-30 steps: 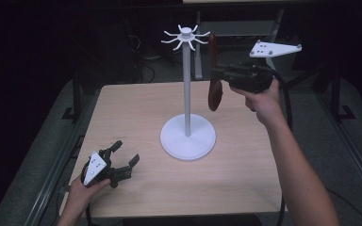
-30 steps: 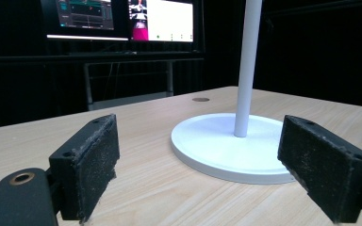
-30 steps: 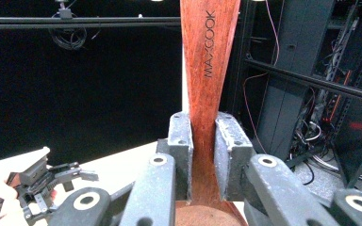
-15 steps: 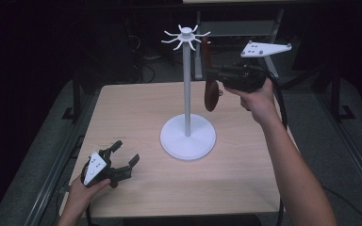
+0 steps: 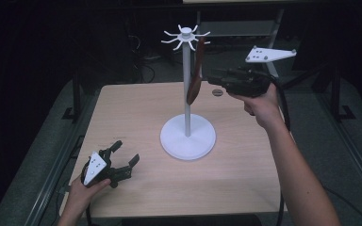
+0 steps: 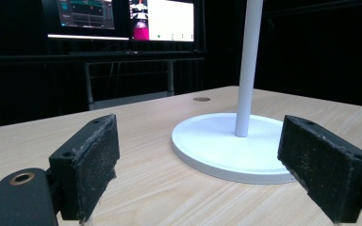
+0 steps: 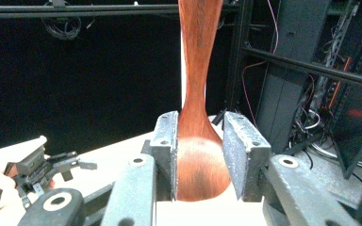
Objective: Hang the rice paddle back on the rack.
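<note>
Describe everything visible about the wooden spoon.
The spoon is reddish-brown wood with visible grain, a narrow handle widening into a rounded bowl. It hangs upright, bowl down, from a hook at the top of the white stand, close beside the pole and clear of the table. The right gripper has its jaws either side of the bowl; they have just been opening, one pad close against the wood, the other showing a gap.

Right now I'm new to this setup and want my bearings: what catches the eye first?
A white hook stand rises from mid-table, with a reddish-brown wooden spoon hanging from its top hooks. The right hand-held gripper has just been opening, its jaws either side of the spoon's bowl. The left hand-held gripper rests open at the table's near-left corner.
</note>
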A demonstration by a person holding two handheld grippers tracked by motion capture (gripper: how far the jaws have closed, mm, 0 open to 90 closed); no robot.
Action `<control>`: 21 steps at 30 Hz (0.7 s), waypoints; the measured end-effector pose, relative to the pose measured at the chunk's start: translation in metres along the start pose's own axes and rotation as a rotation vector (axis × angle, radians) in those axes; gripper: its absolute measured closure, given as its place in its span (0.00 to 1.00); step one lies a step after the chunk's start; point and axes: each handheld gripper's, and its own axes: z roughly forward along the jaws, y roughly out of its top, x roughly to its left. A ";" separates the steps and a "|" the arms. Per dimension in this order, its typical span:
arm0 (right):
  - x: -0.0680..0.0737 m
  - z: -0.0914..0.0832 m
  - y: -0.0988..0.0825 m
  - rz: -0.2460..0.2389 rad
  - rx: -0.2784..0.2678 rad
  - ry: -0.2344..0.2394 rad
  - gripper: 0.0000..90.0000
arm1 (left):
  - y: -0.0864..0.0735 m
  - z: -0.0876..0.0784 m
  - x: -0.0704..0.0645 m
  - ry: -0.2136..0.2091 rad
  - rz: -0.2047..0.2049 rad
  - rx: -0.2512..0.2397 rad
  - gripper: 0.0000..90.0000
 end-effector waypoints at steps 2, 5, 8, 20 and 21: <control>0.000 -0.002 -0.003 0.007 0.005 -0.002 0.71 | 0.000 0.000 0.000 0.000 0.002 0.000 0.14; 0.000 -0.004 -0.007 0.016 0.021 -0.013 0.68 | 0.000 0.000 0.000 -0.006 0.002 0.003 0.14; 0.000 -0.007 -0.011 0.018 0.030 -0.028 0.64 | 0.000 0.000 0.000 -0.008 0.008 0.004 0.14; -0.009 -0.020 -0.039 0.057 0.056 -0.085 0.53 | 0.000 -0.001 0.000 -0.004 -0.002 -0.002 0.14; -0.010 -0.021 -0.044 0.060 0.059 -0.091 0.53 | 0.000 -0.001 0.000 -0.004 -0.004 -0.001 0.14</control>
